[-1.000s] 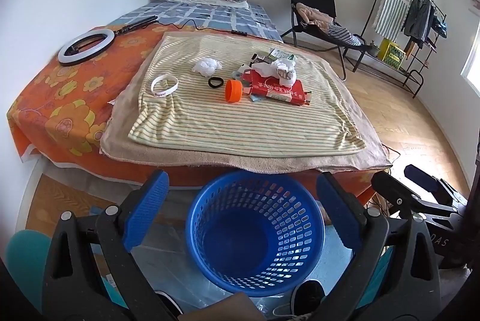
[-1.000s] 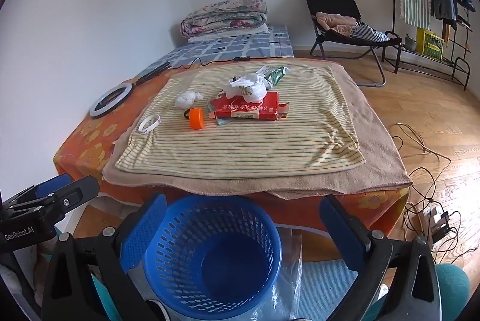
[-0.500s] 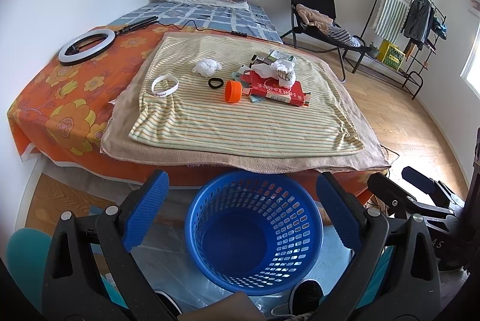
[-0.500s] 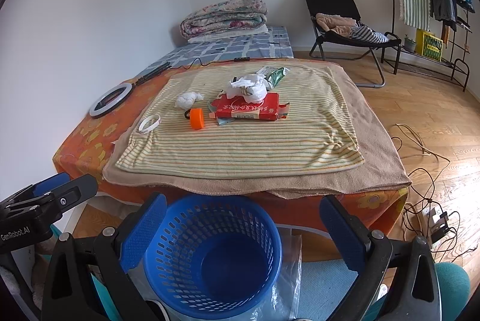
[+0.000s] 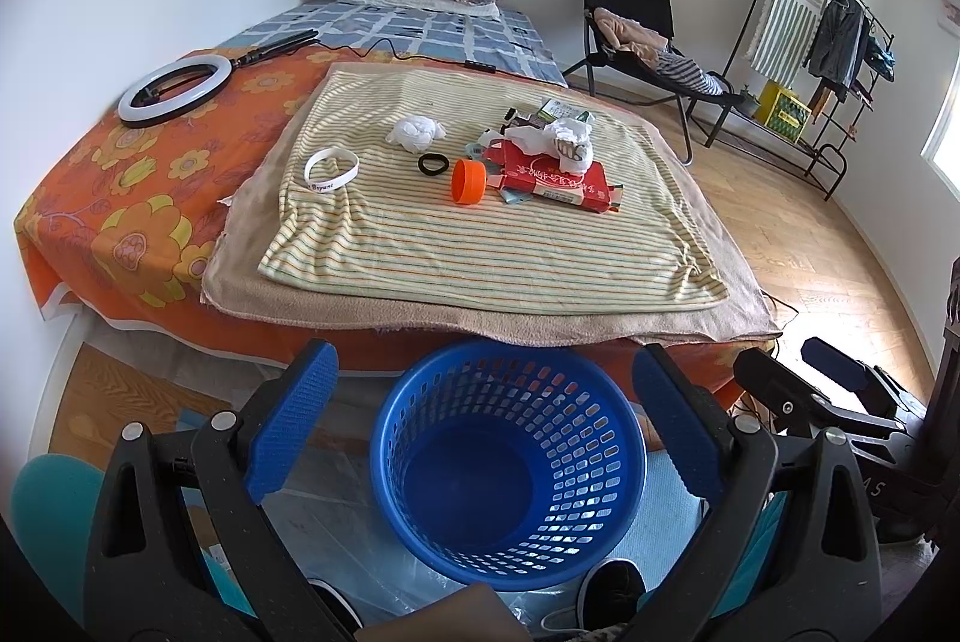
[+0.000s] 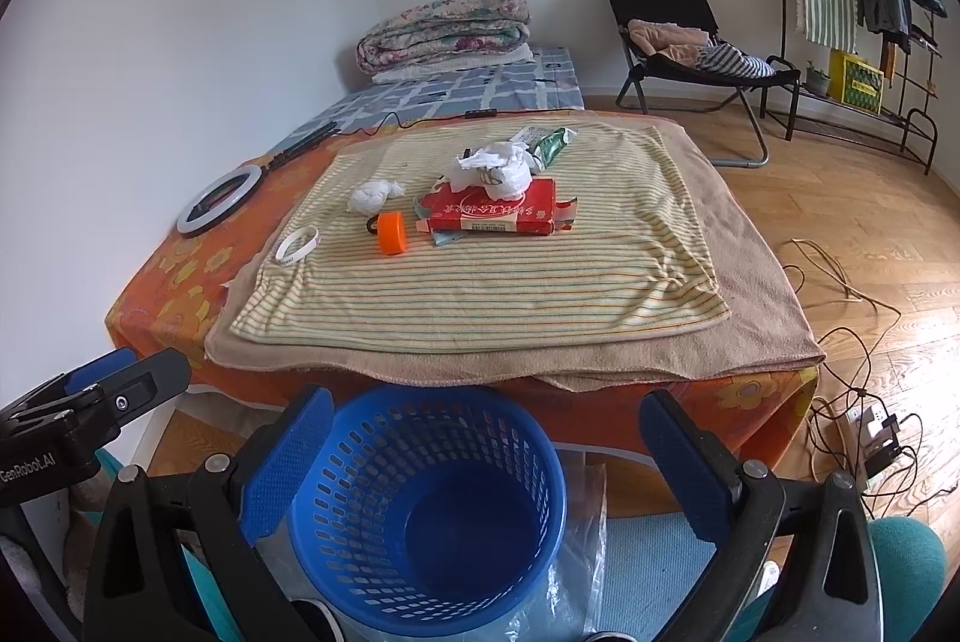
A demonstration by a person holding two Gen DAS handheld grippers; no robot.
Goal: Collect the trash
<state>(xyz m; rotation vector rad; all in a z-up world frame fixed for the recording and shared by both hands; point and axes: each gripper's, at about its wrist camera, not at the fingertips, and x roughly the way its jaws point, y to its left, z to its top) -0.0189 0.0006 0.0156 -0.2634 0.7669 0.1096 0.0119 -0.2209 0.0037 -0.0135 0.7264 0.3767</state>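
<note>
The blue basket stands empty on the floor at the foot of the bed, just below the hanging edge of the tan blanket. The left gripper and the right gripper both hover above the basket, each with its blue-padded fingers spread wide and nothing between them; the right gripper's black body also shows at the edge of the left wrist view, beside the basket.

All the trash lies on the striped towel, beyond the basket and well apart from both grippers. Farthest back from the basket is a green wrapper. Nearer lies a crumpled white plastic bag resting on a flat red carton, with scraps of paper poking from under the carton. Just beside the carton, an orange cap lies on its side, touching or nearly touching a black hair tie. A white tissue wad sits just behind the hair tie, and a white wristband lies off toward the towel's edge.

A ring light rests on the orange flowered sheet beside the towel. Loose cables trail over the wooden floor past the bed's corner. Clear plastic sheeting lies under the basket.
</note>
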